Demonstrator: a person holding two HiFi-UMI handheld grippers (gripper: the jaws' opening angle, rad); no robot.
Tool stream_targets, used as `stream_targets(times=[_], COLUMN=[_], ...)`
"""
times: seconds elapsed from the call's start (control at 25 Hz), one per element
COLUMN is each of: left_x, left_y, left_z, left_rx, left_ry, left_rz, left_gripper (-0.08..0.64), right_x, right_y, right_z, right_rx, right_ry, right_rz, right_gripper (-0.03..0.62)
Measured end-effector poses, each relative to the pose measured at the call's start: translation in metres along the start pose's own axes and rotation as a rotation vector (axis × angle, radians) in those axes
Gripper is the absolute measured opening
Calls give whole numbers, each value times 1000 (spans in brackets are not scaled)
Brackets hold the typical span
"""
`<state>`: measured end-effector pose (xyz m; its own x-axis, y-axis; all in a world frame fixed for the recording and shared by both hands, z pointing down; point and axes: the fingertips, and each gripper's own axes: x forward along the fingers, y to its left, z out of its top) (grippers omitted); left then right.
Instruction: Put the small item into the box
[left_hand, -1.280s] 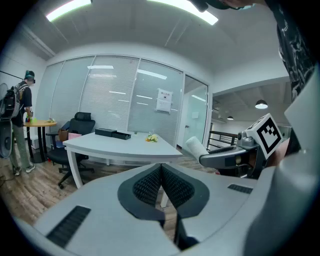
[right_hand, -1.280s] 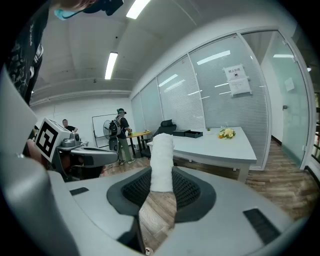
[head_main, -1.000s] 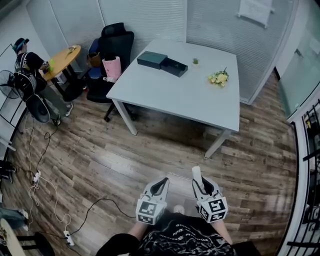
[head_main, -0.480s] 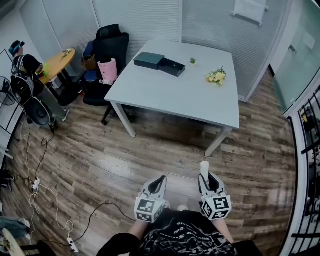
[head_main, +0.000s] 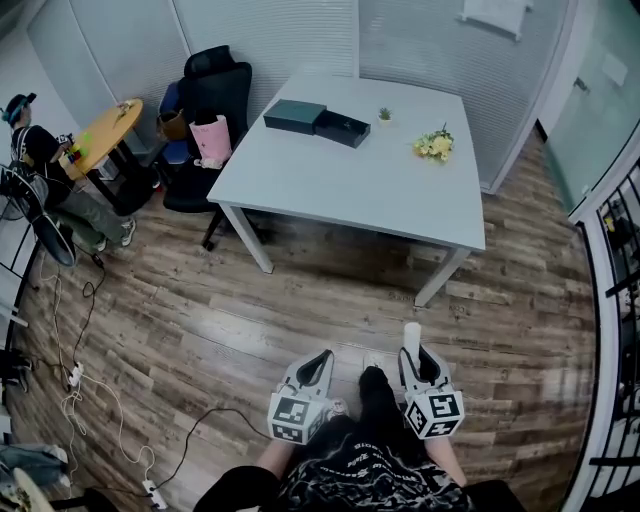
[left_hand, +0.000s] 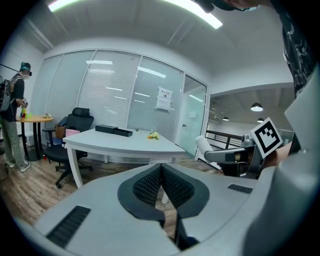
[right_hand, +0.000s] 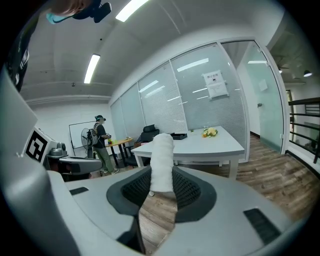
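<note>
You stand on the wood floor (head_main: 200, 330), well back from the white counter (head_main: 340, 190). Your right claw (head_main: 413, 358) is clamped on an upright white roll (head_main: 411, 336). Your left claw (head_main: 321, 360) sits beside it, jaws together with nothing in them. At the counter's far end lie a dark box (head_main: 294, 115), a dark open tray (head_main: 343, 129) touching it, a tiny potted plant (head_main: 385, 116) and yellow flowers (head_main: 433, 146).

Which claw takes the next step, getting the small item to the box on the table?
Right. The right claw is shut on the white roll, while the left claw is shut with nothing in it. Neither is near the dark box on the table.
</note>
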<state>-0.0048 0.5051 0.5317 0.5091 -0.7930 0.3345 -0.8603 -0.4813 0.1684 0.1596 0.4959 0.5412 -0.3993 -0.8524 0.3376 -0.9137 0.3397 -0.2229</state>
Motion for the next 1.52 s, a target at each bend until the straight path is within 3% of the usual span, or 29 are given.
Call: stream_targets(times=[0.16,0.72,1.16,1.52], left_x=[17,107,182,237], left_y=[12,55,81,78], left_z=[1,41,74,93], left_rx=[-35,-70,-95,-114], left_ry=[-7,-4,-6,-24], left_rz=[19,107,198,236], left_gripper=[20,20,20,20], right_x=[26,145,217,258], right_y=[-8,-36,-84,-125], right_z=[6,57,104,134], right_rx=[31,-79,-110,-141], right_ry=[-7,44,45,51], right_rz=[36,177,260,313], right_gripper=[133,133,133,135])
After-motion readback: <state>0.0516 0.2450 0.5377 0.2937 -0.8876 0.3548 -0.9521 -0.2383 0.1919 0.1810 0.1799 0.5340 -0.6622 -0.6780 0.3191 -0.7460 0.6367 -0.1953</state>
